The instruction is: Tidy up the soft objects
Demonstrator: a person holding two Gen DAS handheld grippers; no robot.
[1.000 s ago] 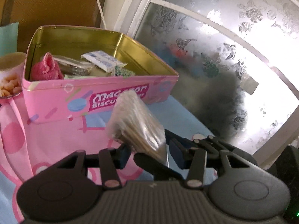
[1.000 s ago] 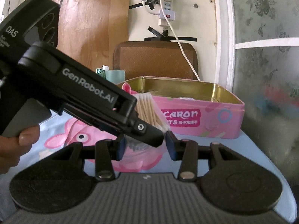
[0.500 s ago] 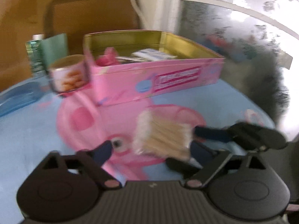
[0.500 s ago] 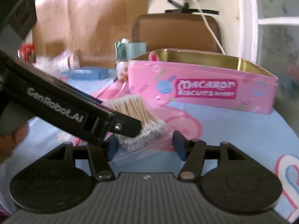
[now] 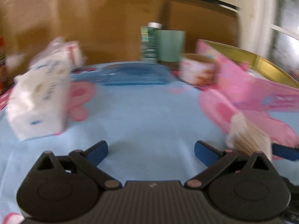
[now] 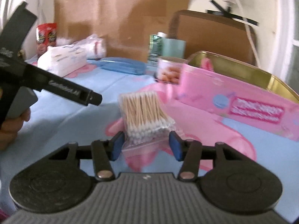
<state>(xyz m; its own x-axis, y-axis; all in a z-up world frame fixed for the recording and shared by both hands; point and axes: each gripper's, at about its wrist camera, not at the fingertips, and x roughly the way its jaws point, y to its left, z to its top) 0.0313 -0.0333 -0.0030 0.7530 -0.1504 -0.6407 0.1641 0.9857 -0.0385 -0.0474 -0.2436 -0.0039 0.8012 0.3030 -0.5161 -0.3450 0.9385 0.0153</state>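
Observation:
A clear bag of cotton swabs (image 6: 143, 112) sticks up from between the blue pads of my right gripper (image 6: 145, 145). Its jaws are closing on the bag's lower end, and the pads press it from both sides. The same bag (image 5: 248, 140) shows blurred at the right edge of the left wrist view. My left gripper (image 5: 151, 147) hangs over bare blue cloth, its jaws opening wide with nothing between them. The pink biscuit tin (image 6: 233, 100) stands open to the right, with small packets and something pink inside.
A white tissue pack (image 5: 39, 100) lies at the left. Farther back are a flat blue plastic item (image 5: 134, 74), a snack can (image 5: 198, 69) and a teal cup (image 5: 171, 44). A red snack bag (image 6: 46, 35) is at the far left. A hand (image 6: 11, 127) holds the left gripper.
My left gripper let go of the swab bag and swung left, away from it. The right gripper took hold of the bag and moved with it.

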